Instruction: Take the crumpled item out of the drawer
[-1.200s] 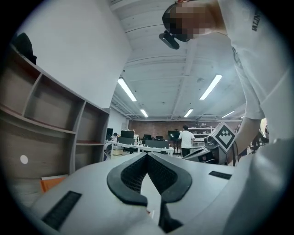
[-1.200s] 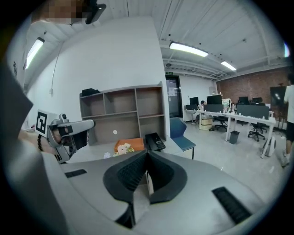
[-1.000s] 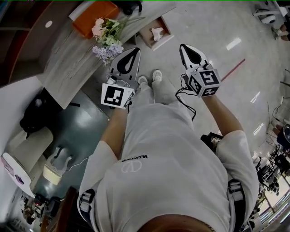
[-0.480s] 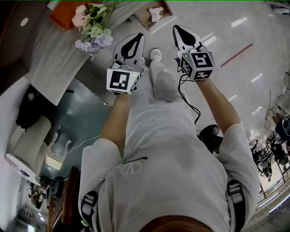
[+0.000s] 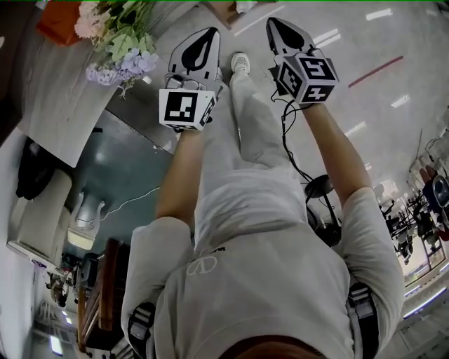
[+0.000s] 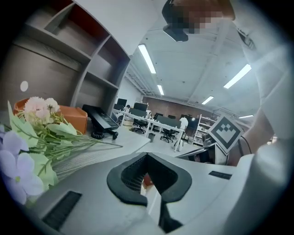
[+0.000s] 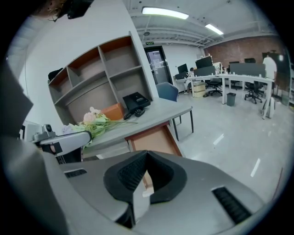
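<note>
The open wooden drawer [image 7: 154, 140] hangs under the grey desk [image 7: 151, 117]; in the head view only its edge [image 5: 223, 5] shows at the top, with a bit of the white crumpled item [image 5: 245, 5] in it. My left gripper [image 5: 210, 31] and right gripper [image 5: 270, 21] are held side by side in front of the person, well short of the drawer. Both are shut with nothing between the jaws. The left gripper [image 6: 147, 155] looks along the desk top, and the right gripper [image 7: 147, 152] points down toward the drawer front.
A bunch of artificial flowers [image 5: 116, 42] lies on the desk beside an orange box [image 5: 59, 21] and a black desk phone [image 7: 135, 102]. An open shelf unit [image 7: 96, 78] stands behind. The person's shoe [image 5: 240, 62] is on the pale floor; office desks and chairs [image 7: 239, 82] stand far off.
Both grippers have come down together, staying shut. In the head view the desk, flowers and drawer have slid toward the top edge.
</note>
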`<state>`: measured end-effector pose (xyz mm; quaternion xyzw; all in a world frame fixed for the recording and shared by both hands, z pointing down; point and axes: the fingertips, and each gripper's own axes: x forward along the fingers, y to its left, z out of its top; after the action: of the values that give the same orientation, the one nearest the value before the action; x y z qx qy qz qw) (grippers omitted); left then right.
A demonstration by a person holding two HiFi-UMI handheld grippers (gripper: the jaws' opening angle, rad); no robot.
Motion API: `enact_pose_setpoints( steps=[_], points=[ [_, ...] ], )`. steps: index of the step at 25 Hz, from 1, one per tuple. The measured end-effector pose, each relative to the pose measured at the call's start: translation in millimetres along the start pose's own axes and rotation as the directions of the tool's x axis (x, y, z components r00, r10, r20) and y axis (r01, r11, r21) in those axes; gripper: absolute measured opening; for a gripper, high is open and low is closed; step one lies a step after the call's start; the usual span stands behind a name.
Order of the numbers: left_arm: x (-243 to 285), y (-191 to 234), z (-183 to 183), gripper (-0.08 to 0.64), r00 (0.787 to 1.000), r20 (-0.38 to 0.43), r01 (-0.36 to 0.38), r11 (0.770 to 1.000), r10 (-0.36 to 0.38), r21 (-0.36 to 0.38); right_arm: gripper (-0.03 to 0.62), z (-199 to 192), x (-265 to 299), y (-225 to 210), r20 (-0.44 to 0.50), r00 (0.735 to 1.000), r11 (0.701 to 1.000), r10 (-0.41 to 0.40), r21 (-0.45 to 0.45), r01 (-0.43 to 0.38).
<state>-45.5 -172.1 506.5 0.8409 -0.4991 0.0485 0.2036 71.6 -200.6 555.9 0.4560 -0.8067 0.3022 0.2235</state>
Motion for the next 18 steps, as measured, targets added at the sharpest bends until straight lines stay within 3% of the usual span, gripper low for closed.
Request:
enact_pose_setpoints(
  steps=[7, 18],
  points=[
    [19, 20, -37, 0.000, 0.999, -0.021, -0.028, 1.000, 0.028, -0.002, 0.002, -37, 46, -20, -0.051, 0.999, 1.000, -0.015, 0.017, 0.016],
    [55, 25, -88, 0.000, 0.998, -0.062, -0.010, 0.998, 0.006, -0.067, 0.002, -78, 89, -35, -0.109, 0.994, 1.000, -0.007, -0.022, 0.004]
  ],
)
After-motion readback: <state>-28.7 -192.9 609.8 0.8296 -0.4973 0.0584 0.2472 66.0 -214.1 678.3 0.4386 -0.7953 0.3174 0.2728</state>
